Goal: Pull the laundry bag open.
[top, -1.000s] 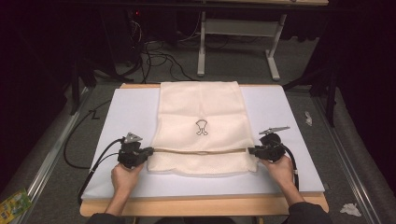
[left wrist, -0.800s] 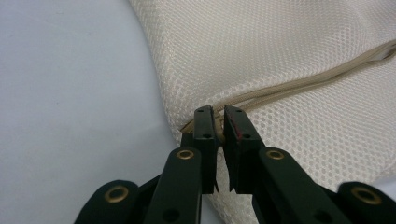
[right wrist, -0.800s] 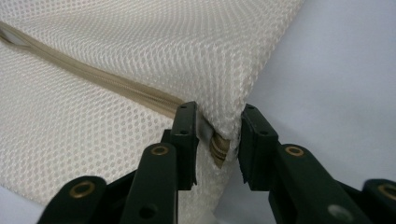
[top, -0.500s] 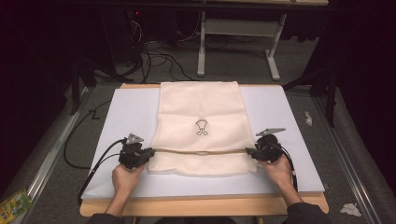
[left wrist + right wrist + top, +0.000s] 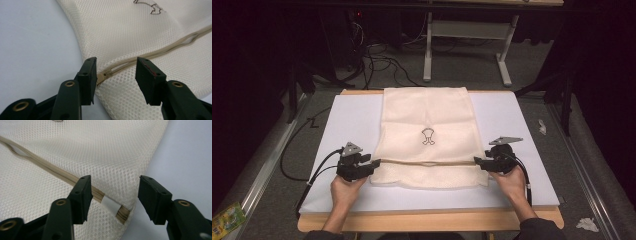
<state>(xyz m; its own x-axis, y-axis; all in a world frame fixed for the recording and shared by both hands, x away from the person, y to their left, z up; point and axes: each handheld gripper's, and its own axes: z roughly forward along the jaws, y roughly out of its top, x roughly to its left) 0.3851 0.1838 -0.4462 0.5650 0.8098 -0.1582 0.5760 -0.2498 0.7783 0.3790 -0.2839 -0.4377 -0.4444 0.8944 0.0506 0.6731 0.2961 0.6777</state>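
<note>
Both black two-jaw grippers have just been opening: the left gripper (image 5: 116, 72) stands wide over the zip's slider end, the right gripper (image 5: 113, 195) wide over the zip's stitched far end, and neither set of pads presses on anything. The cream mesh laundry bag (image 5: 427, 125) lies flat in the middle of the white table mat (image 5: 347, 120), its beige zip (image 5: 427, 162) running across it near the person's edge. With the bag let go, the zip could sag, and a hasty re-grip would likely pinch loose mesh instead of the slider.
</note>
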